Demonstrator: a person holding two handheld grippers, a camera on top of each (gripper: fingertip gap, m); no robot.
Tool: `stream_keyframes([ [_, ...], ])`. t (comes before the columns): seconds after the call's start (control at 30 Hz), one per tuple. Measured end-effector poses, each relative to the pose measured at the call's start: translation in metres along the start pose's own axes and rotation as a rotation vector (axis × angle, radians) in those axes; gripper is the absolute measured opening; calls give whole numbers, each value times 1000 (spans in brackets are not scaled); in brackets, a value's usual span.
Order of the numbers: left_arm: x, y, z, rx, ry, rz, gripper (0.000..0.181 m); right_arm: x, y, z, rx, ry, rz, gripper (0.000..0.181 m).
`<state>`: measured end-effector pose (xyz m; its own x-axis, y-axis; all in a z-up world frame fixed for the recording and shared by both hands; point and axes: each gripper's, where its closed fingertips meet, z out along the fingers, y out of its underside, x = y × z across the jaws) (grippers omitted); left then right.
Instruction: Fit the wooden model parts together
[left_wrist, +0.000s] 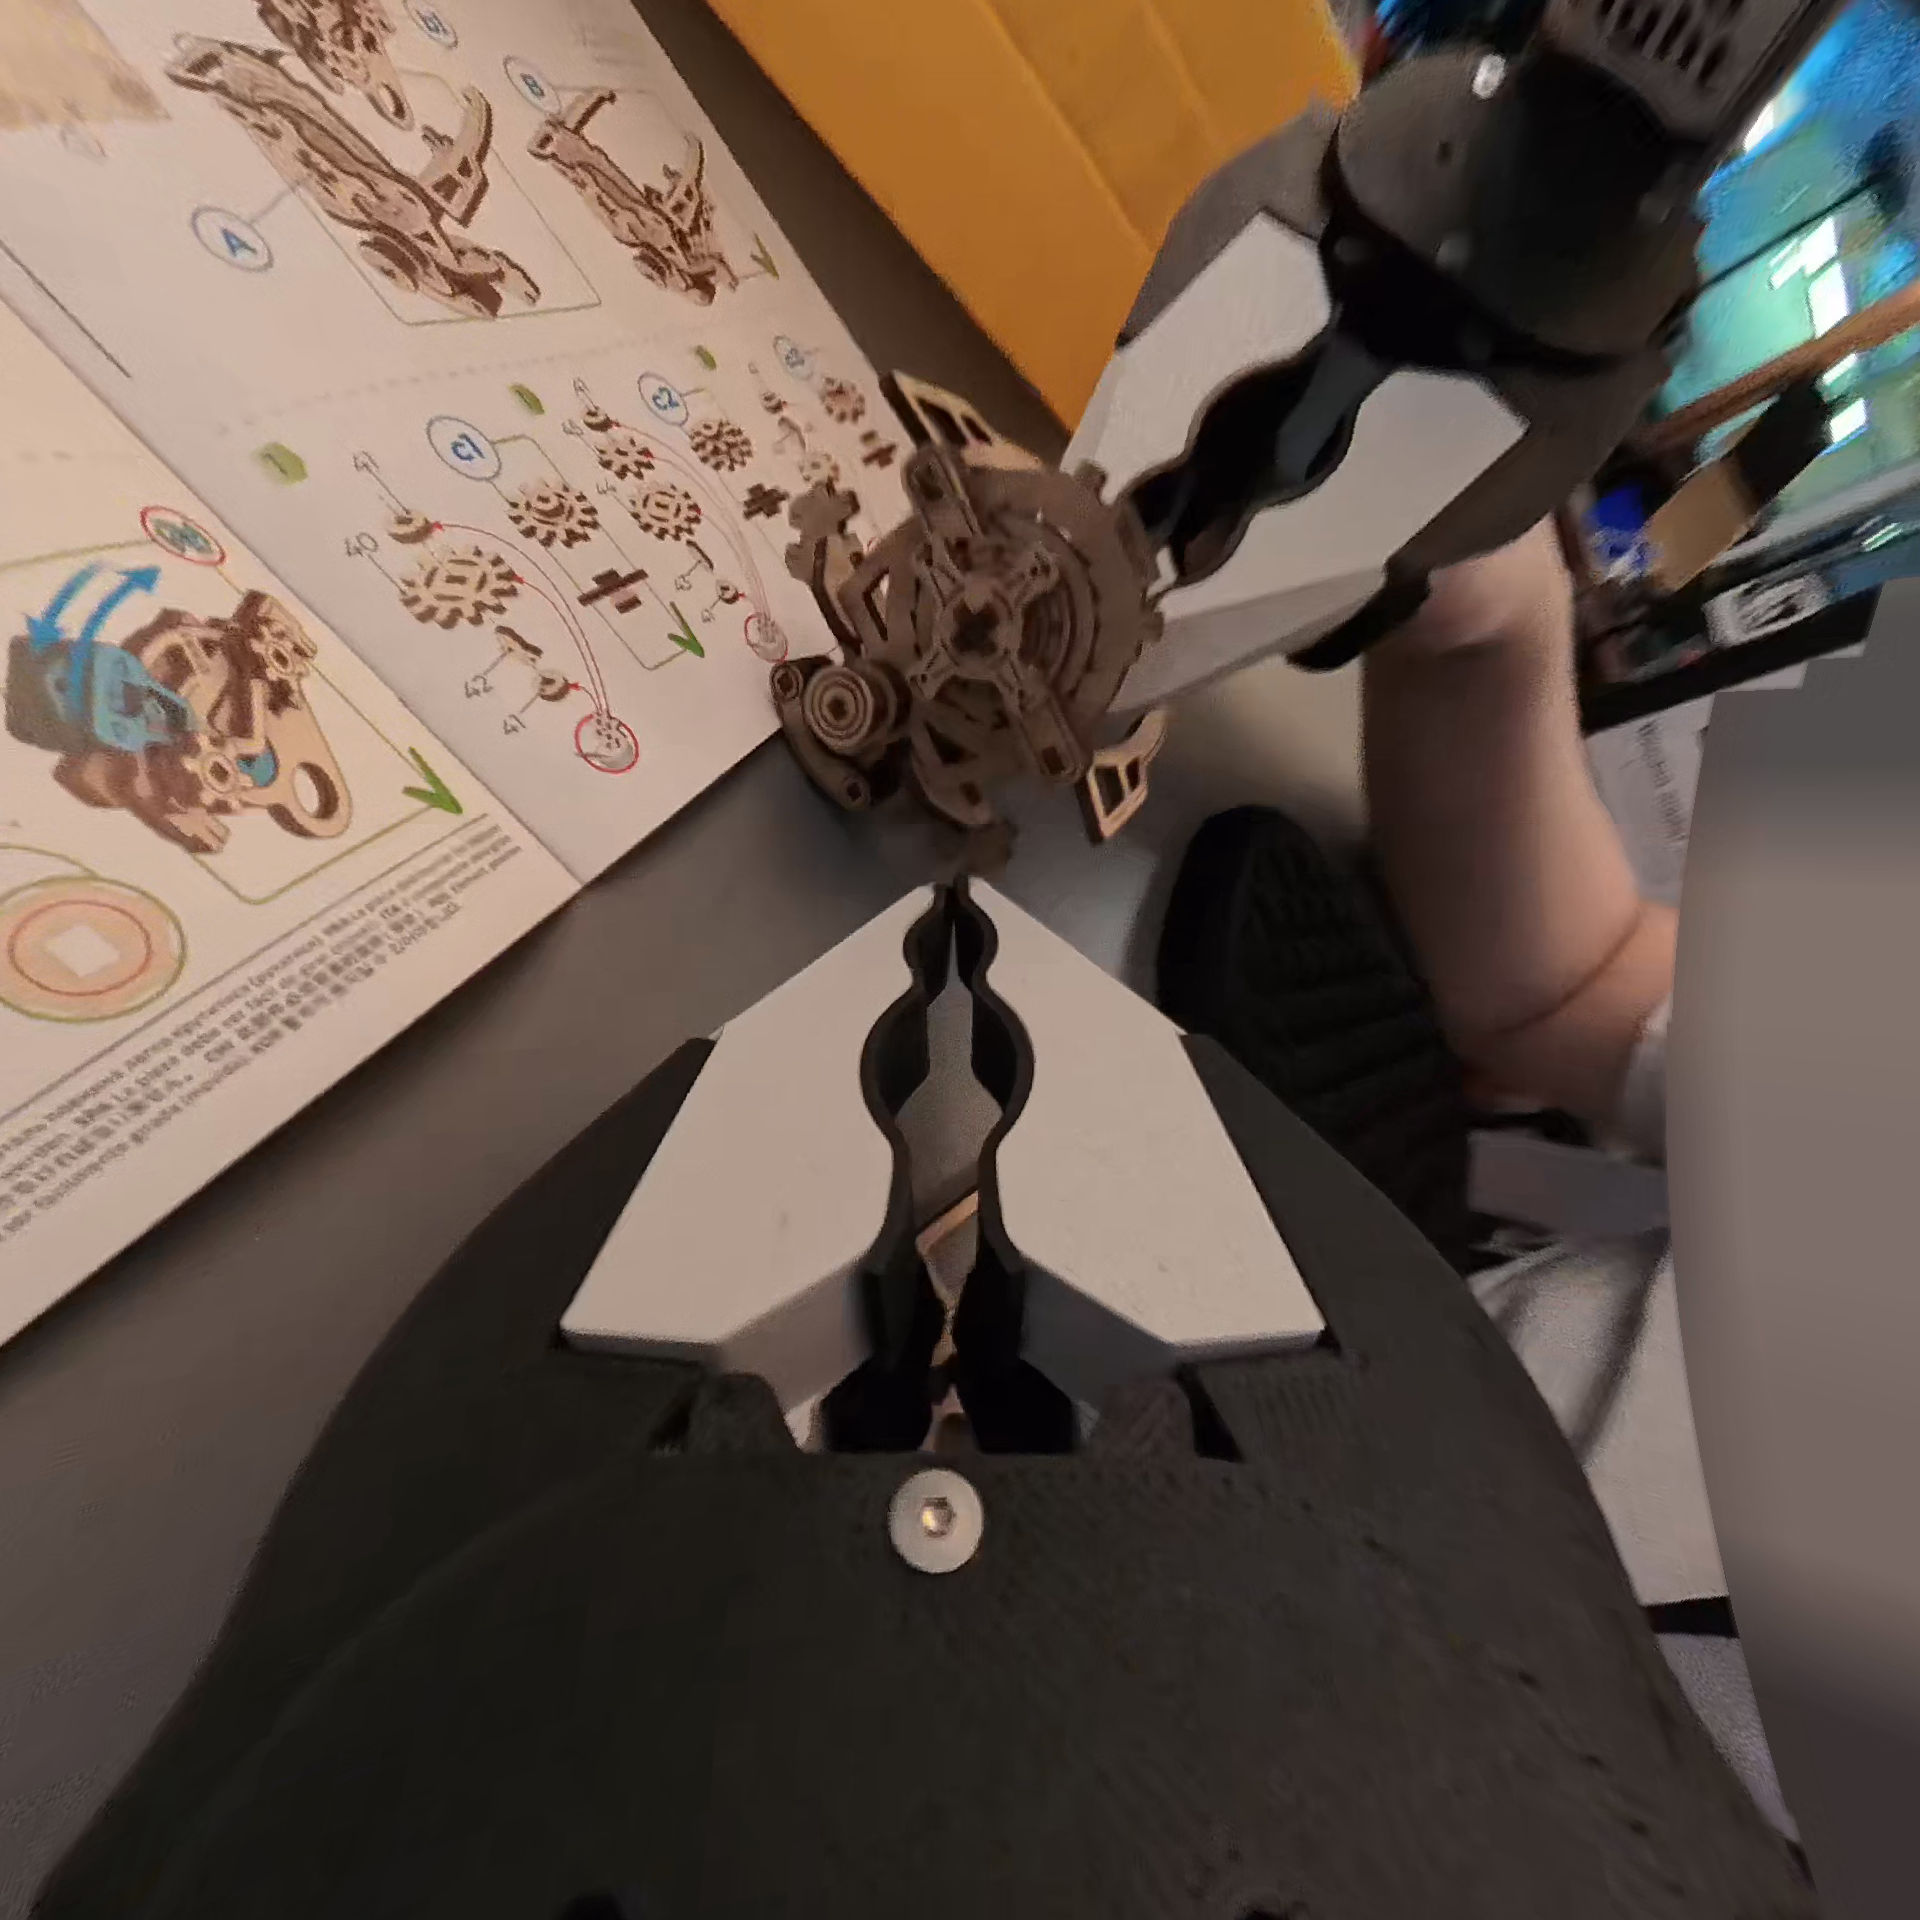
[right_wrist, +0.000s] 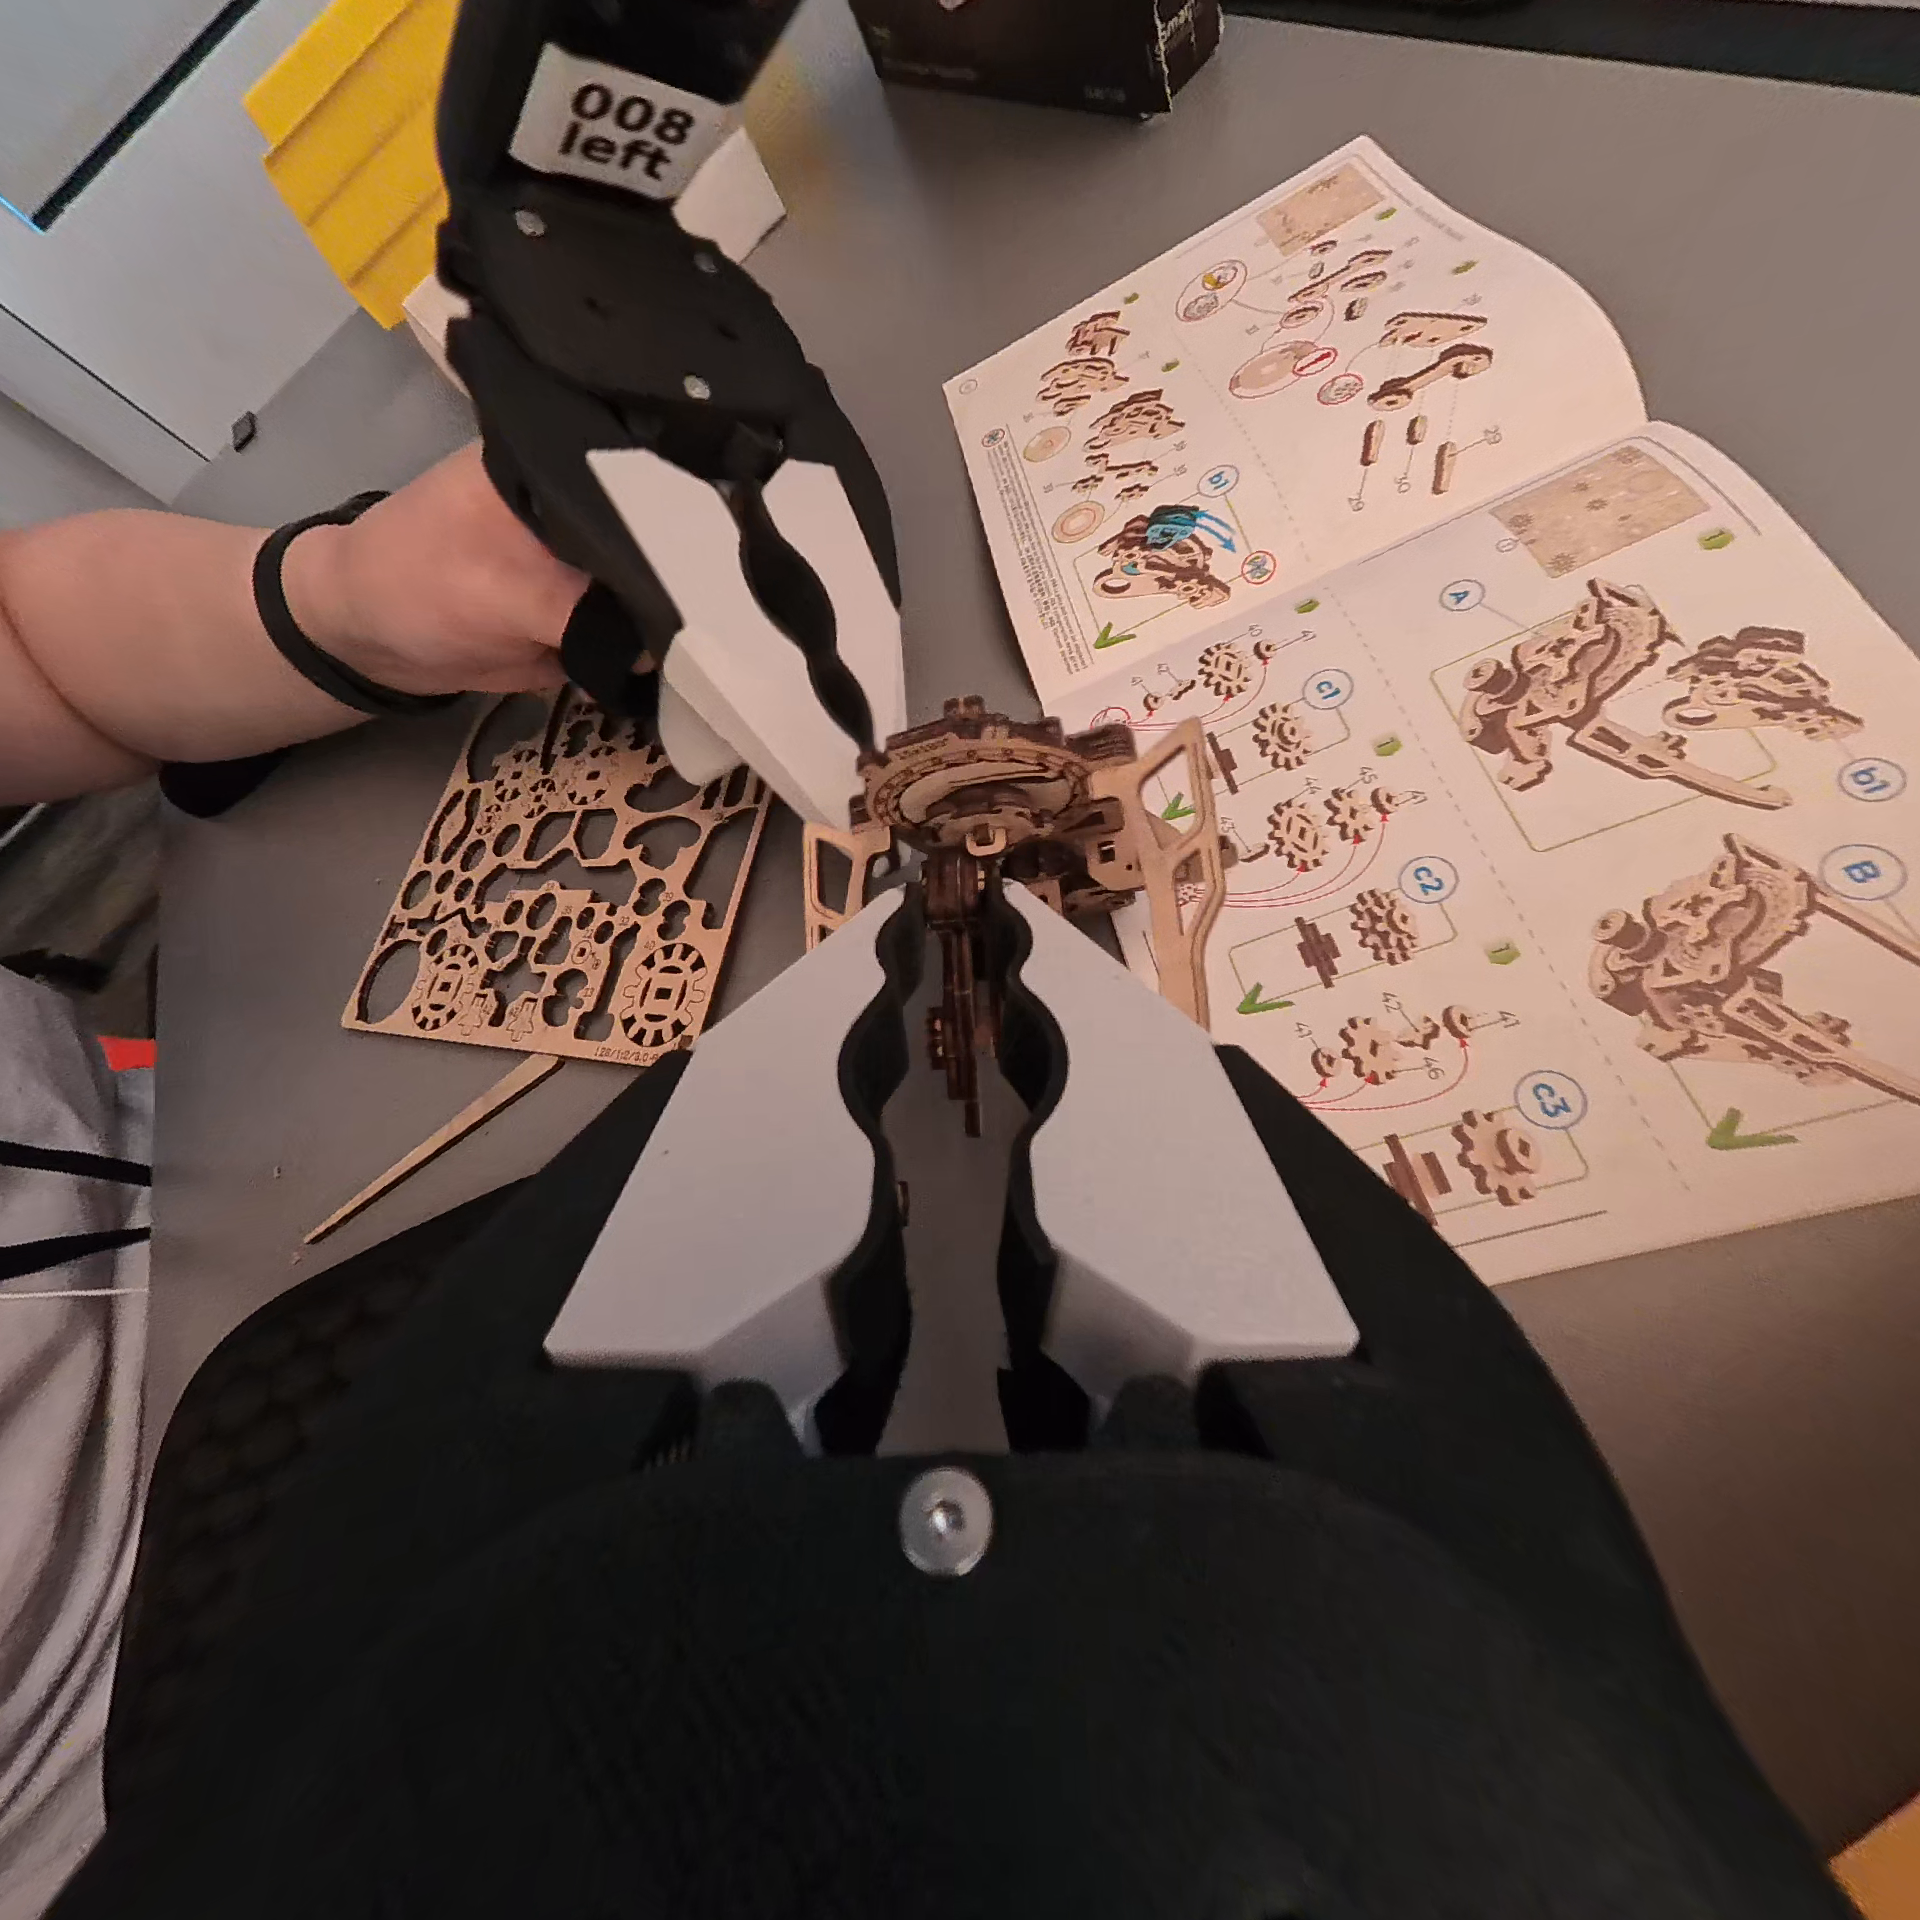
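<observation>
The wooden model assembly (right_wrist: 987, 821) is held clear of the grey table (right_wrist: 1662, 1455), just above the open instruction booklet (right_wrist: 1455, 727); it is clamped by the right gripper (right_wrist: 961, 914), whose fingers are closed on a flat toothed stack of parts projecting from the model's underside. In the left wrist view the same assembly (left_wrist: 977, 634) is seen face-on, with its round geared hub and two pale struts, and the right gripper (left_wrist: 1143, 530) is seen gripping it from the far side.

The left gripper (left_wrist: 954, 894) is clenched, its tips meeting; a small toothed part appears to sit at those tips against the model's lower edge, though blur prevents it from being confirmed whether anything is pinched. In the right wrist view the left gripper (right_wrist: 868, 743) is seen with its tips resting at the rim of the model's ring.

The step in hand is judged to be the seating of a small part into the held assembly; the model is being steadied by one gripper while the other is applied at the rim.

The next move calls for fine alignment of tab and slot, followed by light, straight pressure; the right gripper's hold should be kept firm so that the model is not twisted. The punched-out wooden sheet (right_wrist: 540, 894) and a loose wooden sliver (right_wrist: 436, 1153) lie on the table beside the booklet.
</observation>
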<state>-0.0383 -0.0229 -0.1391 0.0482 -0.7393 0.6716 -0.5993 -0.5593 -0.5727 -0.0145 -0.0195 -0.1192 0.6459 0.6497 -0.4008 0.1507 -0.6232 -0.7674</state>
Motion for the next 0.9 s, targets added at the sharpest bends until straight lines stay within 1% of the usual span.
stream_keyframes([
  [0.03,-2,3,1,-21,-34,43,0,1,-1,0,9,-1,10,10],
  [0.07,-3,5,3,-33,-62,84,4,3,-2,-1,22,0,32,10],
  [0.17,-3,7,9,-53,-152,200,26,8,-3,-2,47,-11,101,10],
  [0.2,-4,7,11,-55,-190,239,26,9,-4,-2,58,-15,123,10],
  [0.37,-13,2,13,-36,-347,356,23,9,-4,-2,51,-11,154,10],
  [0.53,-16,-3,17,-27,-392,387,21,10,-3,-1,47,-8,181,9],
  [0.6,-18,-5,19,-31,-417,403,15,9,-3,0,45,-9,192,9],
  [0.63,-19,-6,19,-37,-435,417,7,9,-4,0,46,-7,195,9],
  [0.67,-19,-5,20,-44,-447,433,6,10,-3,0,43,-2,198,9],
  [0.73,-20,-3,16,-75,-475,444,2,6,-9,-3,66,-3,207,9],
  [0.8,-17,0,2,-123,-487,421,2,-3,-20,-7,108,-28,223,9],
  [0.87,-9,11,-11,-222,-447,344,1,-10,-25,-10,123,-18,204,9],
  [0.9,-2,14,-17,-242,-408,306,1,-14,-27,-10,128,-22,197,9],
])
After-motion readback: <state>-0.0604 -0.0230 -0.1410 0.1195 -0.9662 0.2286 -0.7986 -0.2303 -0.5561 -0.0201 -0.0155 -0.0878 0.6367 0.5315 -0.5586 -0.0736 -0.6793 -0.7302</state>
